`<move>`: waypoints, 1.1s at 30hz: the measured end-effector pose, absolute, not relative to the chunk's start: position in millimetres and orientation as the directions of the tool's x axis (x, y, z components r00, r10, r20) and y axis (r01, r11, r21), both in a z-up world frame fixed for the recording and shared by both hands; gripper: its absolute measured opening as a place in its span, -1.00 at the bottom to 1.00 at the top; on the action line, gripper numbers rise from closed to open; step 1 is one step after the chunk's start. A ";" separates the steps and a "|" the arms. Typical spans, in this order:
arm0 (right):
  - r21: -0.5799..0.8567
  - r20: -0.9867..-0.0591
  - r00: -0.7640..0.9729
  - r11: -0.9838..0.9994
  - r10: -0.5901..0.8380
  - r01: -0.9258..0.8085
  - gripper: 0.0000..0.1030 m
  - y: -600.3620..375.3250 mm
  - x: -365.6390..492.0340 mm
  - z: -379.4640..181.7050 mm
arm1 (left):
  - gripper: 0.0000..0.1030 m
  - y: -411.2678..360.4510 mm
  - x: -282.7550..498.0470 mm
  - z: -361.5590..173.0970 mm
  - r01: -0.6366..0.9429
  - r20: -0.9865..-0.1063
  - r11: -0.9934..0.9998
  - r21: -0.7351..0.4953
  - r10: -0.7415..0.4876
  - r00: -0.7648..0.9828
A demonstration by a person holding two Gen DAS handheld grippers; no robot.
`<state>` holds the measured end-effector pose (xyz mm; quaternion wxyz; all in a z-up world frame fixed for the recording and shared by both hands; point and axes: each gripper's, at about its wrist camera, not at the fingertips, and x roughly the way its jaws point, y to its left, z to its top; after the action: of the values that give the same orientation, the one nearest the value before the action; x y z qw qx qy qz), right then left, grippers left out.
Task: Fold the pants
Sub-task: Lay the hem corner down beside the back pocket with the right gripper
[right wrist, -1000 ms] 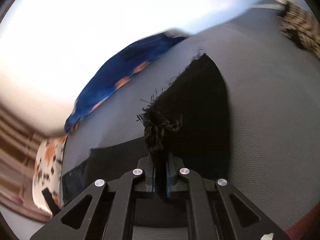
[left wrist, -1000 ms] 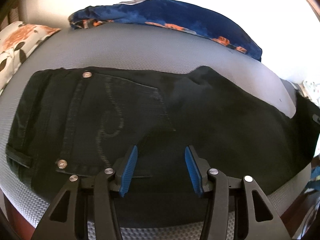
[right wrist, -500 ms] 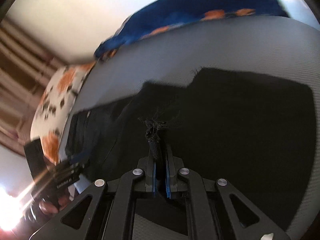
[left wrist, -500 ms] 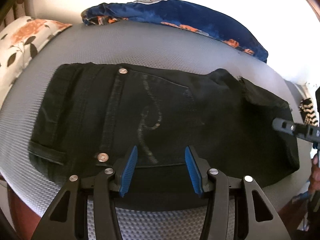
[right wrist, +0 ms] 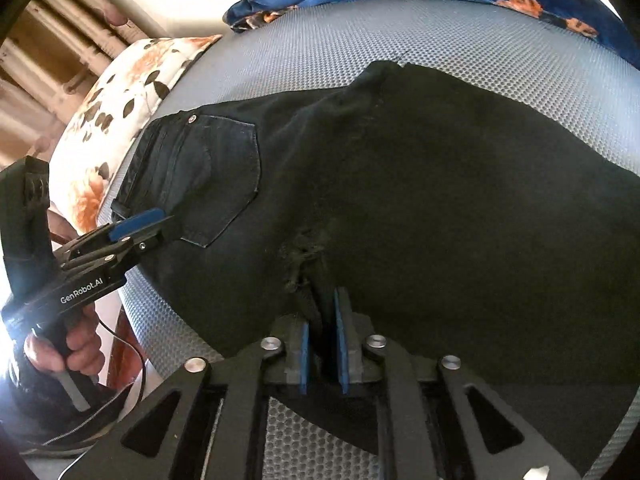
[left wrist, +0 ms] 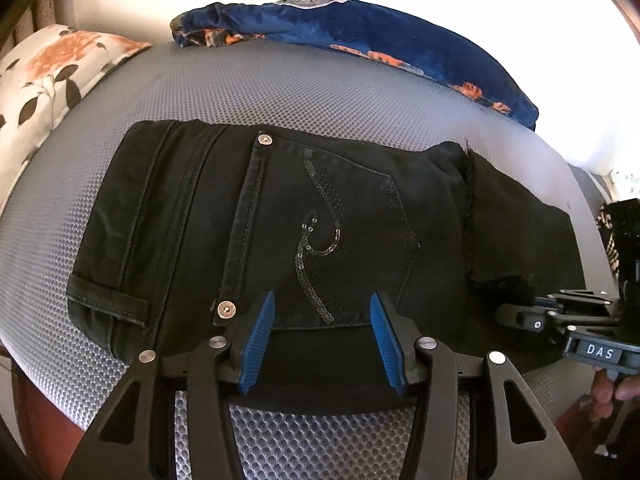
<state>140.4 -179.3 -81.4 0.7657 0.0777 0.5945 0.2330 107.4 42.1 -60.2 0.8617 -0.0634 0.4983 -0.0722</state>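
Observation:
Black jeans (left wrist: pixel 304 232) lie folded on a grey mesh surface (left wrist: pixel 280 92), back pocket with a sequin swirl facing up, frayed leg hem (left wrist: pixel 468 216) laid over the seat area. My left gripper (left wrist: pixel 322 312) is open and empty, just above the near edge of the pants by the pocket. My right gripper (right wrist: pixel 322 304) has its pads nearly shut on the frayed hem (right wrist: pixel 304 260), low on the folded layer. The right gripper also shows at the right edge of the left wrist view (left wrist: pixel 520 316). The left gripper shows at the left of the right wrist view (right wrist: pixel 140 228).
A blue floral cloth (left wrist: pixel 380 36) lies along the far edge of the surface. A white floral cushion (left wrist: pixel 52 72) sits at the far left. The near edge of the grey surface drops to a red-brown frame (left wrist: pixel 36 432).
My right gripper has carried the frayed leg hem across and down onto the seat of the pants, folding the legs over. My left gripper has drawn back a little and stays open.

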 end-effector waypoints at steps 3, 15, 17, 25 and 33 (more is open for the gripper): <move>0.388 -0.877 0.180 0.878 0.445 -0.280 -0.60 -176.1 139.3 -80.1 | -0.01 44.7 106.4 -59.6 0.054 -0.849 0.981 -0.187 -0.189 0.494; 0.326 -0.894 0.184 0.876 0.407 -0.355 -0.76 -168.8 132.5 -77.3 | -0.01 41.4 100.4 -52.8 0.080 -0.833 0.974 -0.210 -0.221 0.507; 0.310 -0.899 0.183 0.874 0.397 -0.375 -0.76 -166.6 130.6 -77.0 | -0.01 40.5 100.6 -52.6 0.081 -0.833 0.974 -0.210 -0.222 0.506; 0.323 -0.896 0.178 0.871 0.408 -0.371 -0.69 -168.1 132.2 -77.4 | -0.01 36.1 103.2 -58.3 0.056 -0.854 0.983 -0.174 -0.179 0.488; 0.324 -0.891 0.183 0.866 0.415 -0.381 -0.68 -167.7 131.2 -77.5 | -0.01 32.4 102.3 -56.1 0.054 -0.854 0.987 -0.151 -0.158 0.496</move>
<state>131.2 -167.7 -77.5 0.7689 0.0144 0.5846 0.2586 102.3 32.4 -56.1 0.8634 -0.0521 0.4980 -0.0615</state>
